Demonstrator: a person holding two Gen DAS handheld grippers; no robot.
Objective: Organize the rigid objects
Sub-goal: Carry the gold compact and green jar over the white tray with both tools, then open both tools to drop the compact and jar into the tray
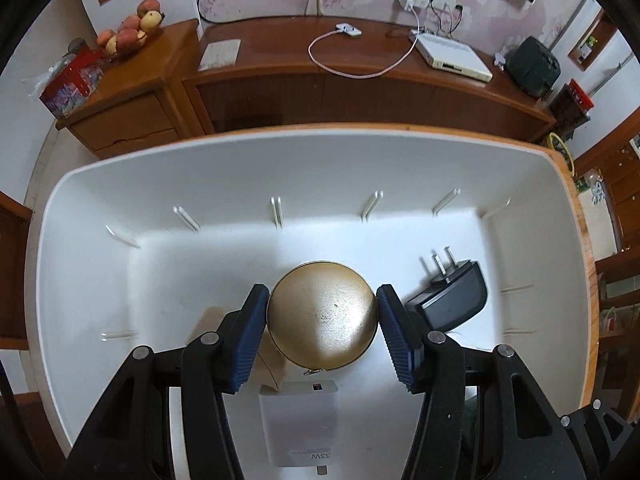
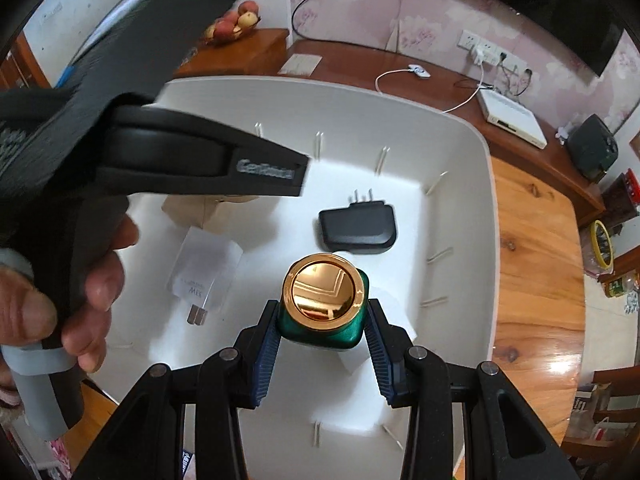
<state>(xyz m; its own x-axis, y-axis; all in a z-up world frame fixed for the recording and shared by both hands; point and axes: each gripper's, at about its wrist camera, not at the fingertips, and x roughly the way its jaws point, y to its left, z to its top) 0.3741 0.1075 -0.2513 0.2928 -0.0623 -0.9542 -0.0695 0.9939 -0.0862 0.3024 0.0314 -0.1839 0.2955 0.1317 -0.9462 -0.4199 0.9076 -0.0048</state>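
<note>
My left gripper [image 1: 322, 300] is shut on a round gold tin [image 1: 322, 314] and holds it inside a white plastic bin [image 1: 312, 168]. My right gripper [image 2: 322, 322] is shut on a green bottle with a shiny gold cap [image 2: 324, 292] over the same bin [image 2: 472, 216]. On the bin floor lie a black plug adapter [image 1: 452, 300] [image 2: 358, 228], a white 33W charger [image 1: 302, 428] [image 2: 206, 270] and a tan box [image 2: 208, 210], partly hidden. The left gripper's body and the hand on it [image 2: 120, 168] cross the right wrist view.
The bin stands on a wooden table [image 2: 536, 264]. Behind it, a brown cabinet [image 1: 304, 84] carries a white device [image 1: 452, 56], cables, a fruit bowl [image 1: 132, 32], a red box [image 1: 72, 84] and a black appliance [image 1: 534, 64].
</note>
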